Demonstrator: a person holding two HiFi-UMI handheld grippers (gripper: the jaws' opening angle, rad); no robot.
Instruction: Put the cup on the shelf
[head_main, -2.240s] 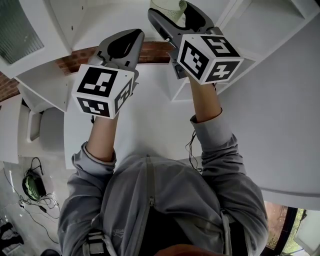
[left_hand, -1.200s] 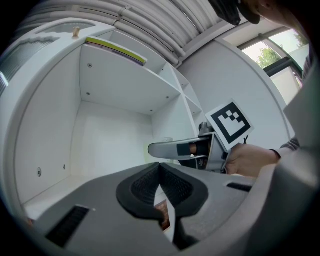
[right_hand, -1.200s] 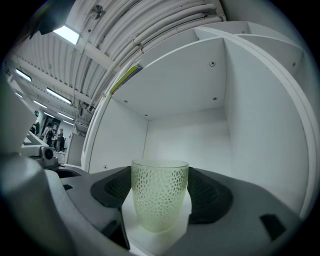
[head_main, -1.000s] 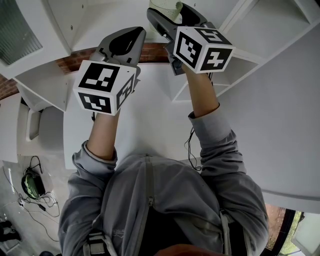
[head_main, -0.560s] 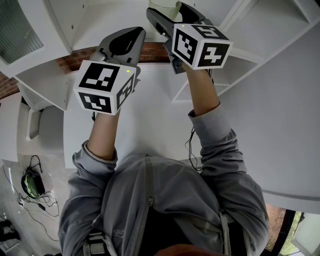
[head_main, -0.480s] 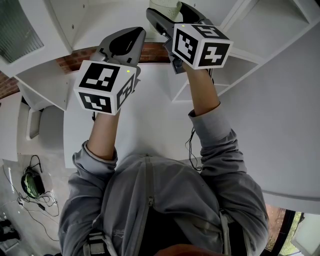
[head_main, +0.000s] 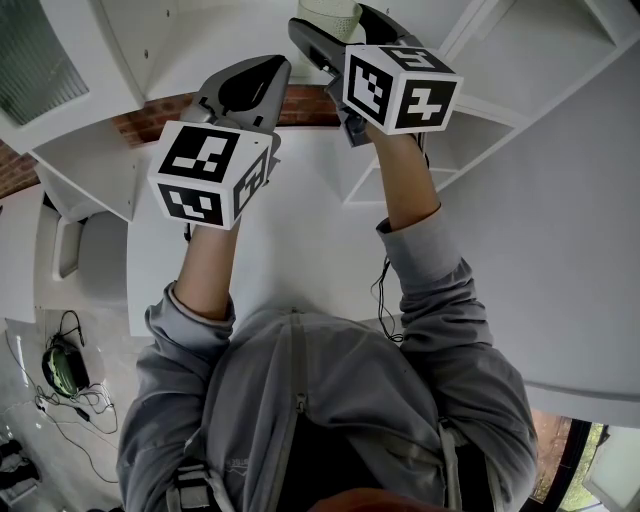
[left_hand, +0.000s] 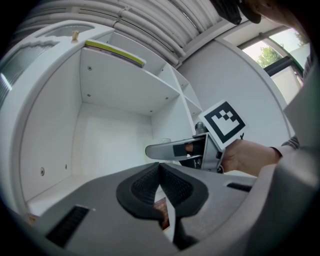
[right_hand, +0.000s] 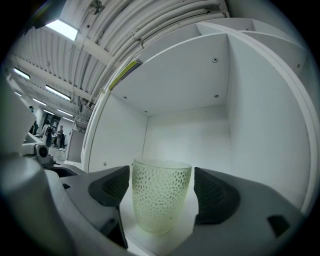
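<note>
Since the shelf (right_hand: 220, 125) compartment is narrow, w/ walls close on both sides, the main risk is judged to lie in the pull-back. If the right gripper (right_hand: 163, 186) is drawn out crooked, a jaw may be caught on the cup (right_hand: 160, 205), and the cup tipped or dragged off the front edge. The left gripper (left_hand: 161, 186) is held beside the right one, jaws clenched together on nothing. No hazard is expected from it unless it's swung across.

The cup is stood upright on the compartment floor, w/ the back wall well behind it, so little margin is judged to be left vs. a nudge forward. It is released: the right gripper's jaws are parted round it. A clear gap is seen at the right pad (right_hand: 216, 194). The left pad (right_hand: 111, 186) lies so close that contact can't be ruled out, and that side is where a snag would be expected.

Views compared:
- **Right gripper view:** it alone gives the pad gaps and the cup's base on the board.
- **Left gripper view:** the right gripper is shown from the side, reaching toward the compartment, but the cup is barely made out there.
- **Head view:** only the cup's rim is caught at the top edge, btwn the spread jaws. Whether it's set down can't be told from there.
</note>
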